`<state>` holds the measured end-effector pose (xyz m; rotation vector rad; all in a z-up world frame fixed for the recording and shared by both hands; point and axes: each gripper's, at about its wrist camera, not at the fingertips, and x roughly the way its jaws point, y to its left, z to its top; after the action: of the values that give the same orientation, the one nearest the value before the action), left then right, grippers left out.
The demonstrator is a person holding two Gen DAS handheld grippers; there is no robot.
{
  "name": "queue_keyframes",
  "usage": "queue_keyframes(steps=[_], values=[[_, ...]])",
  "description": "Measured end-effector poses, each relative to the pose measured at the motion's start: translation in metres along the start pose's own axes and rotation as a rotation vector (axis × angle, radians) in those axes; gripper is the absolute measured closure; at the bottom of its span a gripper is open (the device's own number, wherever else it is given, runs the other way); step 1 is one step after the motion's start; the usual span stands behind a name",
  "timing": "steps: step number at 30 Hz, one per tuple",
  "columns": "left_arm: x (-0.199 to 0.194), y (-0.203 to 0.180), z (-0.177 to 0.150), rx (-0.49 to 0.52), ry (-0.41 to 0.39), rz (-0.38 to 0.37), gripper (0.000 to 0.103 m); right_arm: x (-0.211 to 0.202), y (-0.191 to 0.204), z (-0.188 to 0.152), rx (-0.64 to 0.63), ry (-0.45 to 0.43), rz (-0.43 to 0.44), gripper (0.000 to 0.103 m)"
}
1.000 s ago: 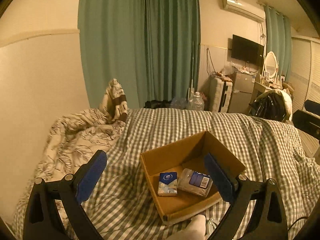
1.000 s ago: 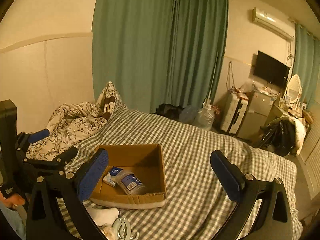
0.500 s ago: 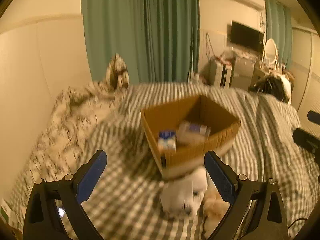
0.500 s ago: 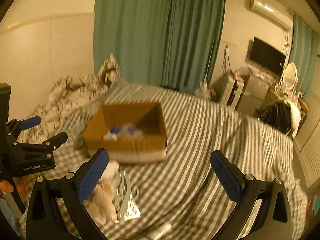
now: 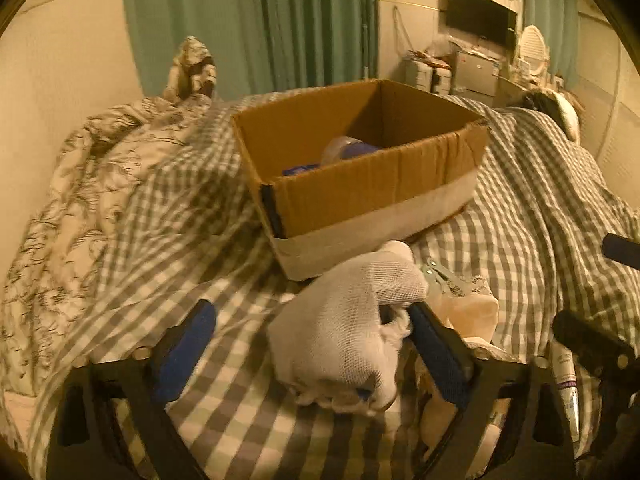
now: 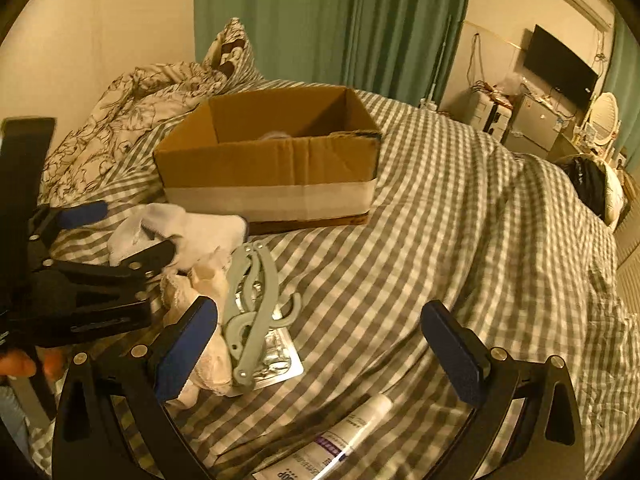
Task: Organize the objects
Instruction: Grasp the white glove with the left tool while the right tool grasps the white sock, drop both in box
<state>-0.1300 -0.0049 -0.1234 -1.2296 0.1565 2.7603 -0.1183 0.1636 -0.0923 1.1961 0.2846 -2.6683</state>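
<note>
An open cardboard box (image 5: 380,184) stands on the checked bedspread; inside it a clear bottle (image 5: 348,148) and a blue packet (image 5: 300,170) peek over the rim. Just in front of the box lies a white sock (image 5: 344,328). My left gripper (image 5: 310,316) straddles it with jaws closing: the right pad touches the sock, the left pad stands apart. My right gripper (image 6: 320,312) is open over the bedspread, with a grey plastic clip (image 6: 256,308) and a silver blister pack (image 6: 280,360) by its left finger. A beige cloth (image 6: 208,280) lies beside the sock (image 6: 192,228).
A white tube (image 6: 340,440) lies on the bedspread below the right gripper. A crumpled floral duvet (image 5: 80,184) fills the left side. Green curtains, a wall television and cluttered furniture stand beyond the bed. Part of a hand (image 6: 24,364) shows behind the left gripper (image 6: 124,232).
Both grippers have sunk toward the bed and tipped downward. The box now looms higher and nearer, and the sock has come between the left jaws, which have narrowed.
</note>
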Motion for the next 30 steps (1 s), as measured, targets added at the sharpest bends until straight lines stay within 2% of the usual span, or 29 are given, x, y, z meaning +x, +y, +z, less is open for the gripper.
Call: queue_keyframes(steps=[1, 2, 5, 9, 11, 12, 13, 15, 17, 19, 21, 25, 30], values=[[0.003, 0.0, -0.001, 0.0, 0.014, -0.044, 0.035, 0.002, 0.001, 0.0, -0.001, 0.004, 0.011, 0.001], [0.005, 0.002, -0.001, -0.006, 0.023, -0.072, 0.042, 0.003, 0.004, -0.001, -0.003, 0.009, 0.025, 0.001], [-0.002, 0.007, -0.002, -0.032, 0.021, -0.094, 0.051, 0.007, 0.013, -0.001, -0.017, 0.025, 0.062, 0.001], [-0.017, 0.015, 0.0, -0.056, 0.015, -0.091, 0.053, 0.017, 0.033, 0.003, -0.053, 0.04, 0.145, 0.002], [-0.023, 0.021, 0.001, -0.063, 0.008, -0.075, 0.053, 0.026, 0.042, 0.005, -0.07, 0.06, 0.182, 0.008], [-0.028, 0.024, 0.001, -0.068, 0.0, -0.071, 0.053, 0.033, 0.046, 0.005, -0.075, 0.08, 0.198, 0.017], [-0.031, 0.027, 0.001, -0.072, -0.004, -0.065, 0.053, 0.039, 0.049, 0.005, -0.078, 0.098, 0.206, 0.031], [-0.035, 0.033, 0.001, -0.078, -0.012, -0.051, 0.053, 0.048, 0.053, 0.003, -0.074, 0.135, 0.227, 0.048], [-0.039, 0.039, -0.001, -0.094, -0.014, -0.042, 0.054, 0.047, 0.055, 0.001, -0.068, 0.138, 0.249, 0.058], [-0.041, 0.042, -0.002, -0.104, -0.011, -0.037, 0.054, 0.039, 0.057, 0.003, -0.09, 0.124, 0.234, 0.071], [-0.045, 0.044, -0.004, -0.111, -0.012, -0.03, 0.054, 0.03, 0.058, 0.005, -0.101, 0.104, 0.207, 0.079], [-0.059, 0.044, -0.006, -0.115, -0.034, -0.035, 0.054, 0.01, 0.051, 0.01, -0.068, 0.057, 0.213, 0.087], [-0.078, 0.046, 0.001, -0.129, -0.075, -0.018, 0.054, -0.023, 0.038, 0.023, -0.056, -0.028, 0.196, 0.089]])
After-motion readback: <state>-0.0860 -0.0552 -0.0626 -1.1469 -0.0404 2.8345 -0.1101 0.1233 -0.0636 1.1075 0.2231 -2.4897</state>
